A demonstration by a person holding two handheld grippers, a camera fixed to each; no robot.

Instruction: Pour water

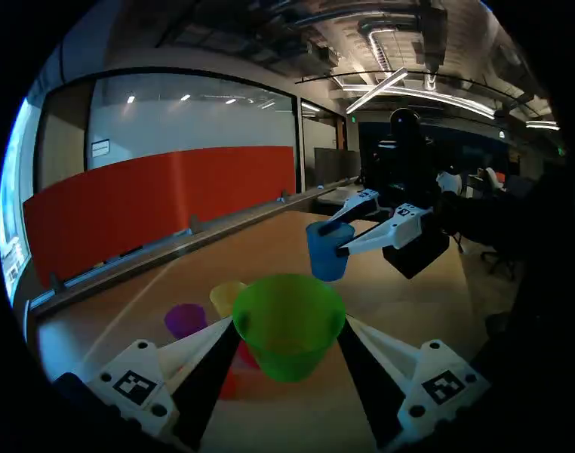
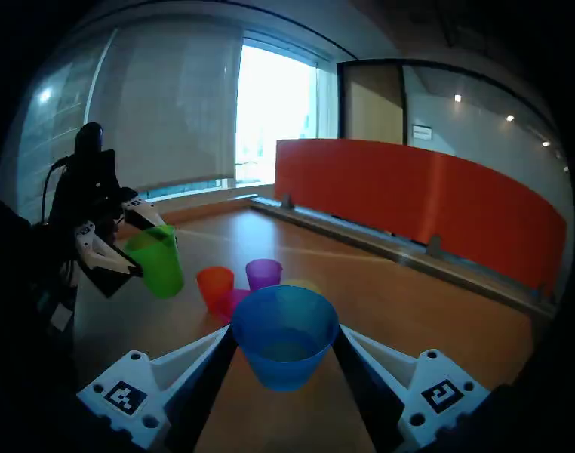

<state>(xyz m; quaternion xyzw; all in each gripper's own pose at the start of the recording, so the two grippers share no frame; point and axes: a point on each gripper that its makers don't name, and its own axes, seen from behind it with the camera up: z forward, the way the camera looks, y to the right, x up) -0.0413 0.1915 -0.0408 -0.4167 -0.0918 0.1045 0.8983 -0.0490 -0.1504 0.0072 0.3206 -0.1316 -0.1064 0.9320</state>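
Green translucent plastic cup (image 1: 287, 351) sits between the two white fingers of the left gripper (image 1: 289, 326), which press on its sides just under the rim and hold it clear of the light wooden table (image 1: 408, 302). Beyond it, in the left gripper view, the right gripper (image 1: 340, 238) hangs farther off over the same table, clamped on a blue translucent plastic cup (image 1: 327, 253), with a dark-sleeved arm behind it.

From the right gripper view, the blue cup (image 2: 285, 359) is pinched between the right gripper's (image 2: 285, 332) own fingers, mouth up, above the table (image 2: 408, 302). Whether it holds water I cannot tell. To the left, well apart from it, the left gripper (image 2: 140, 245) carries the green cup (image 2: 159, 264), which leans slightly.

Between the two held cups a cluster of small plastic cups stands on the table: an orange cup (image 2: 214, 285), a purple cup (image 2: 263, 272), a pink cup (image 2: 231, 303) and a yellow cup (image 2: 302, 285) just behind the blue rim. The left gripper view shows the purple cup (image 1: 186, 318) and the yellow cup (image 1: 227, 296) past the left finger. A long orange-red partition panel (image 2: 438, 196) runs along the table's far edge.
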